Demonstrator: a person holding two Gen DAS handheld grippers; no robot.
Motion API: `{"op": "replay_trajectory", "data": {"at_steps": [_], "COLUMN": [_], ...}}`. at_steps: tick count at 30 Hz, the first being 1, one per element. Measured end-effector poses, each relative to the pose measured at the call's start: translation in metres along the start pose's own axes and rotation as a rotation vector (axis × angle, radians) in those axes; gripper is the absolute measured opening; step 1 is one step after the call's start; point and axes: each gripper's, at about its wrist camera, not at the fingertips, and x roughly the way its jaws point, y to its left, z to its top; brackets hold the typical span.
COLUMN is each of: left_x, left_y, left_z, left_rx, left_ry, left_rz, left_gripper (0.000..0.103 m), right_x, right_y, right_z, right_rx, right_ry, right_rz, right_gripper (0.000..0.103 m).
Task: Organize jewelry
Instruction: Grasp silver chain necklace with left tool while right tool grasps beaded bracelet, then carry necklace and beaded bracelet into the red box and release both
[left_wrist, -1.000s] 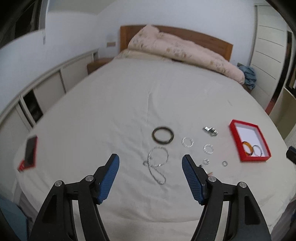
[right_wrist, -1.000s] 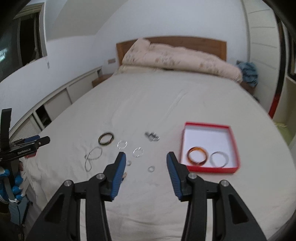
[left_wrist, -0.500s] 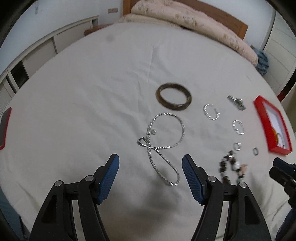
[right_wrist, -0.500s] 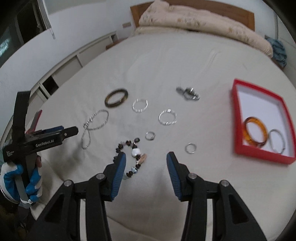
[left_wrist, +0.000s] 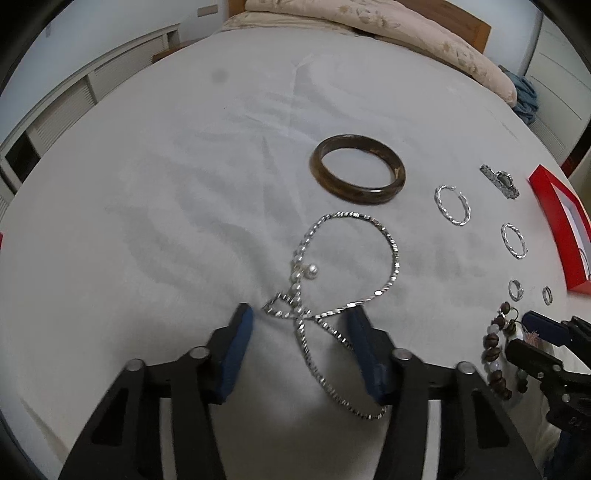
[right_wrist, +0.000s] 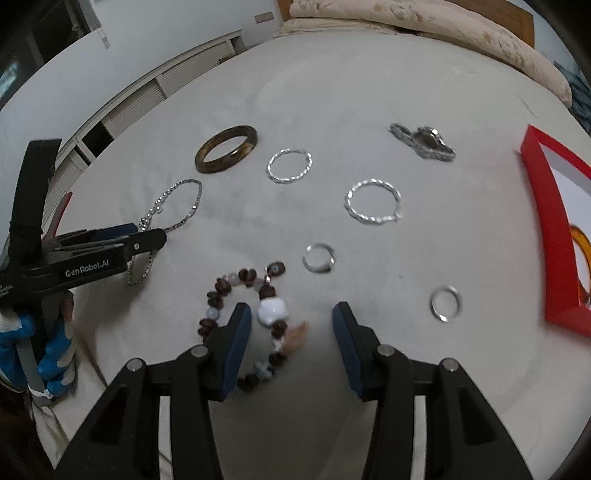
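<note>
While closing, left gripper (left_wrist: 299, 328) jaws straddle silver necklace (left_wrist: 347, 273) unpinched, right gripper (right_wrist: 291, 325) jaws part-open over beaded bracelet (right_wrist: 255, 314).

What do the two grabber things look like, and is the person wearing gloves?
Each gripper is black plastic with two long fingers, blue pads on the inner faces and silver screw heads. The left gripper carries white "GenRobot.AI" lettering on its side, seen from the right gripper. The hand holding it wears a blue and white glove.

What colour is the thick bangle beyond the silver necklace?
Dark mottled brown bangle, clearest in the left wrist view.
</note>
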Motion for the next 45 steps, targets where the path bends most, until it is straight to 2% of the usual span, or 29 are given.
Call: {"op": "replay_trajectory", "data": {"at_steps": [5,6,7,9,14,19,26,33,39,45], "left_x": [0.002,0.001,0.002,0.001,-0.013,-0.038,-0.088,-0.128,-0.165,-0.192], "left_y": [-0.004,-0.006,-0.007,-0.01,-0.014,-0.016,-0.019,-0.032,-0.047,-0.071], "left_z": [0.003,0.002,0.002,0.002,-0.001,-0.007,-0.01,-0.017,-0.025,-0.029], "left_rx": [0.025,0.035,0.041,0.049,0.029,0.016,0.009,0.006,0.024,0.063], "left_ry": [-0.012,-0.013,-0.013,-0.013,-0.009,-0.033,-0.114,-0.189,-0.258,-0.289], "left_rz": [0.0,-0.001,0.002,0.008,-0.012,-0.02,-0.035,-0.06,-0.082,-0.111], "left_gripper": [0.019,0.013,0.011,0.008,0.007,0.006,0.005,0.005,0.005,0.005], "right_x": [0.012,0.012,0.011,0.009,-0.001,-0.03,-0.089,-0.149,-0.192,-0.23], "right_y": [0.013,0.015,0.014,0.011,0.005,0.007,0.024,0.034,0.032,0.017], "right_z": [0.002,0.001,0.0,-0.001,0.0,0.0,0.002,-0.011,-0.026,-0.044], "right_rx": [-0.116,-0.133,-0.139,-0.131,-0.088,-0.059,-0.064,-0.077,-0.056,-0.026], "right_ry": [0.016,0.016,0.014,0.015,0.025,-0.013,-0.106,-0.189,-0.259,-0.322], "right_rz": [-0.064,-0.077,-0.087,-0.092,-0.062,-0.043,-0.058,-0.093,-0.119,-0.142], "right_gripper": [0.044,0.039,0.034,0.016,0.015,0.015,0.015,0.015,0.015,0.015]}}
